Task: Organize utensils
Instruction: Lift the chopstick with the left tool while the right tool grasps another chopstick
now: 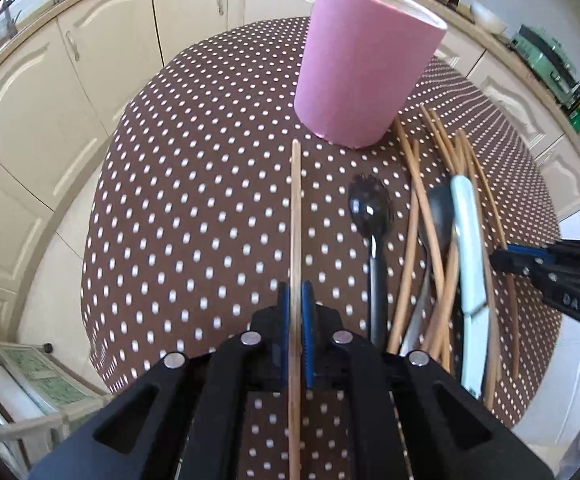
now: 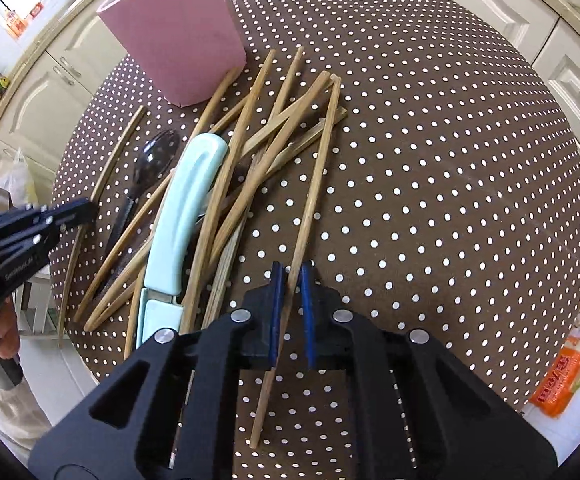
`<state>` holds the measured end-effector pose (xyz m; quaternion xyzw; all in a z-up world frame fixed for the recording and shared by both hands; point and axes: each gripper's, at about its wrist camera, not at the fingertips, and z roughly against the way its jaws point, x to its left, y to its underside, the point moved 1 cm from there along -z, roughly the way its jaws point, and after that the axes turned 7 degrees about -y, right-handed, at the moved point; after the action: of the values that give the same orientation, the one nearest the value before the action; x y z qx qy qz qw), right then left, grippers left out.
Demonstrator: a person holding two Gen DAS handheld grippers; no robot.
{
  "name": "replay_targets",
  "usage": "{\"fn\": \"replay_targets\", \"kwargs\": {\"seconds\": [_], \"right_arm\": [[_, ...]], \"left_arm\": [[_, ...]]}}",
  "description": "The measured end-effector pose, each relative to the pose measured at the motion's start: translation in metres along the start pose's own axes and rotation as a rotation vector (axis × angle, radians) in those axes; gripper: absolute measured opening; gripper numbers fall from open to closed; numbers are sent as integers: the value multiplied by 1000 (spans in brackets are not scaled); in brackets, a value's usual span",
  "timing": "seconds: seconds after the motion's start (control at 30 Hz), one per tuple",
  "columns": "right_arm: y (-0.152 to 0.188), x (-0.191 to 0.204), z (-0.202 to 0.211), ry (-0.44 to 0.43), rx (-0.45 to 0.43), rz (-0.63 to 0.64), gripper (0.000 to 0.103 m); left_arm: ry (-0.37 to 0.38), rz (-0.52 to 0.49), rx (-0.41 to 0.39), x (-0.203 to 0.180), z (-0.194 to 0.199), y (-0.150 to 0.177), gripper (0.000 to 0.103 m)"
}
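My left gripper (image 1: 296,308) is shut on one wooden chopstick (image 1: 297,208) that points toward the pink cup (image 1: 366,64) standing upright at the back of the table. To the right lie a black slotted spoon (image 1: 370,208), a pale blue knife (image 1: 468,240) and several loose chopsticks (image 1: 430,232). My right gripper (image 2: 291,308) is shut on a chopstick (image 2: 318,184) at the right edge of that pile (image 2: 250,140); the stick slants across its blue pads. The cup (image 2: 178,32) stands at the far left. The left gripper (image 2: 90,210) shows at the left edge, the right gripper (image 1: 502,258) at the right edge.
The round table wears a brown cloth with white dots (image 2: 430,160). Cream cabinets (image 1: 102,52) ring the table. An orange packet (image 2: 566,376) lies on the floor at the right. A wire rack (image 1: 30,380) stands low on the left. A person's hand (image 2: 2,332) holds the left gripper's handle.
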<state>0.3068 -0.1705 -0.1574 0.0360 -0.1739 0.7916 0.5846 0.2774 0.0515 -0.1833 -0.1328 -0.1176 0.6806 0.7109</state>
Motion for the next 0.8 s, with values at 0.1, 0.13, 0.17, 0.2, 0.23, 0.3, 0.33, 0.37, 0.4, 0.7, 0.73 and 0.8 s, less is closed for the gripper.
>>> {"fn": "replay_targets", "kwargs": {"seconds": [0.1,0.13,0.17,0.2,0.23,0.3,0.33,0.37,0.4,0.7,0.73,0.8], "right_arm": [[-15,0,-5,-5,28,-15,9],[-20,1,-6,-7,30,-18,9],[-27,5,-6,-10,27,-23,8],[-30,2,-5,-13,9,-36,6],[-33,-1,-4,-21,-4,-42,5],[-34,-9,2,-51,-45,-59,5],[-34,-13,7,-63,-76,-64,5],[-33,-20,10,-81,-95,-71,5],[-33,-25,18,-108,-129,-90,5],[-29,-41,73,-200,-314,-85,5],[-27,-41,78,-210,-331,-79,5],[-22,-43,87,-230,-366,-68,5]], "left_arm": [[-13,-11,29,-1,-4,-12,7],[-17,-16,33,-2,-5,-15,7],[-18,-16,33,-3,-5,-17,6],[-17,-13,29,-5,-6,-21,6],[-13,-7,16,-4,-4,-21,5],[24,12,-19,-8,-3,-22,5],[47,24,-37,-6,2,-20,5],[61,34,-57,-5,7,-18,5],[70,40,-83,-3,13,-15,5],[205,59,-323,-4,88,-14,5],[212,61,-342,-6,94,-17,5],[240,43,-414,-10,111,-25,5]]}}
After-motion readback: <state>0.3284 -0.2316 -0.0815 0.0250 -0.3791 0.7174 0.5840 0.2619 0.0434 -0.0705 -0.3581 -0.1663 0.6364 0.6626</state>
